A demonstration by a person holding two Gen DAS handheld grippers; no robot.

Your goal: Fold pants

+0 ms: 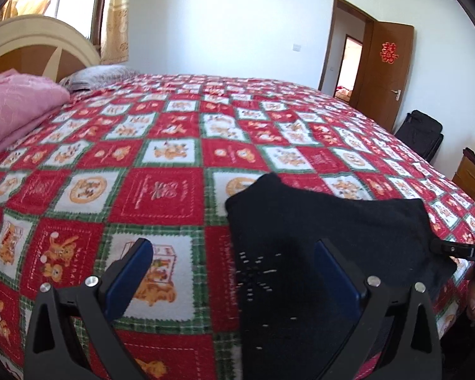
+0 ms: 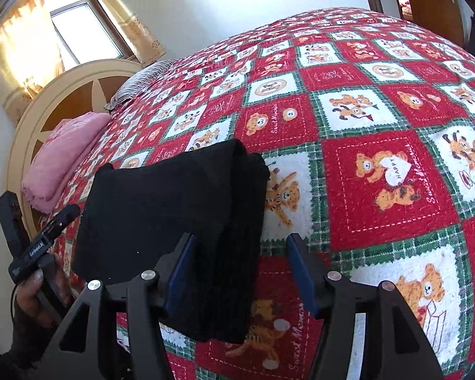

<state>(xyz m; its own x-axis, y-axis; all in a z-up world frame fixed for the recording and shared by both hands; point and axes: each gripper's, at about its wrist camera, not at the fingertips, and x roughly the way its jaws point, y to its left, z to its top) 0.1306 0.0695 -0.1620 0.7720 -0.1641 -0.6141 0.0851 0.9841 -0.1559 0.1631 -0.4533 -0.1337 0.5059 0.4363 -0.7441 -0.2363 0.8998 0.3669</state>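
Black pants (image 2: 174,228), folded into a thick rectangular bundle, lie flat on the bed's red, white and green checked blanket (image 2: 380,190), near the edge closest to the cameras. In the right wrist view the right tool (image 2: 240,253) hangs over the bundle's right-hand folded edge with its jaws spread apart: the left blue pad (image 2: 182,272) sits above the dark cloth, the right pad stands over bare blanket just beside the bundle, and neither presses on the fabric, so the pants are released. In the left wrist view the left tool (image 1: 234,269) is likewise spread wide and grips nothing; its right pad is over the pants' left part and its left pad (image 1: 129,278) over the blanket. Each view catches the other tool at the frame's edge beside the bundle. A pink folded quilt (image 2: 63,158) rests by the wooden headboard (image 2: 72,95), well apart from the pants.
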